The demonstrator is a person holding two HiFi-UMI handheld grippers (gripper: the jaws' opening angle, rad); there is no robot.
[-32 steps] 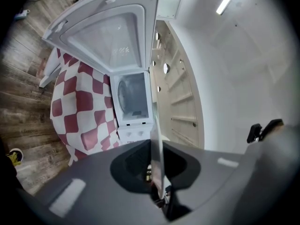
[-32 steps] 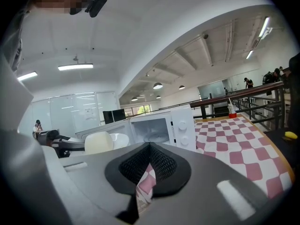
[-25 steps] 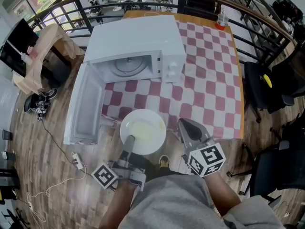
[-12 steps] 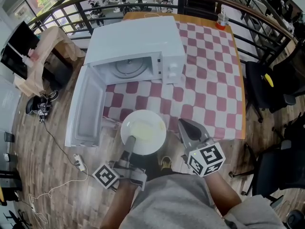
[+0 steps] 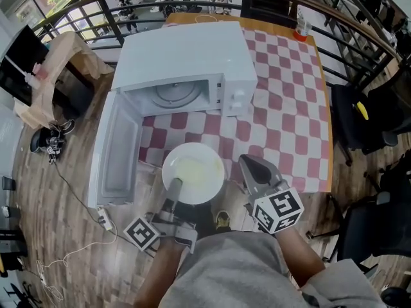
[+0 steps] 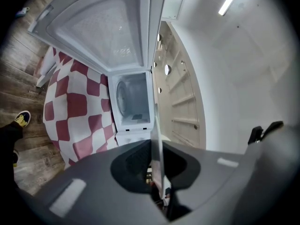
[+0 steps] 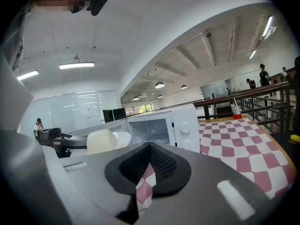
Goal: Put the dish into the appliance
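Left gripper (image 5: pixel 174 188): jaws clamped on the near rim of the dish (image 5: pixel 196 172). In the left gripper view the rim shows as a thin edge-on line running straight through the notch between the pads. So the grip is on the lip only, and the rest of the dish hangs out ahead of the jaws, unsupported.

Dish position: ahead of the left gripper, over the near edge of the checked cloth (image 5: pixel 282 95), not resting on it as far as I can tell. It is held roughly flat in the head view. A pale yellowish patch sits in its well; I cannot tell whether that is food.

Appliance (image 5: pixel 186 59): beyond the dish, well apart from it. Its door (image 5: pixel 119 149) is swung fully open to the left of the left gripper. The cavity with its turntable (image 5: pixel 172 93) is exposed and lies almost straight ahead of the jaws. Judgement: the rim hold lets the dish enter the opening first, with the gripper trailing outside.

Right gripper (image 5: pixel 257 170): jaws together, nothing between them; only cloth shows through the slit in its own view. It sits just right of the dish without touching it. Judgement: held aside, off the line to the cavity, and free for the door later.

Status, judged: carry phase, dish not yet in. A one-sided grip may let the far edge droop, and the dish must clear the cavity sill.
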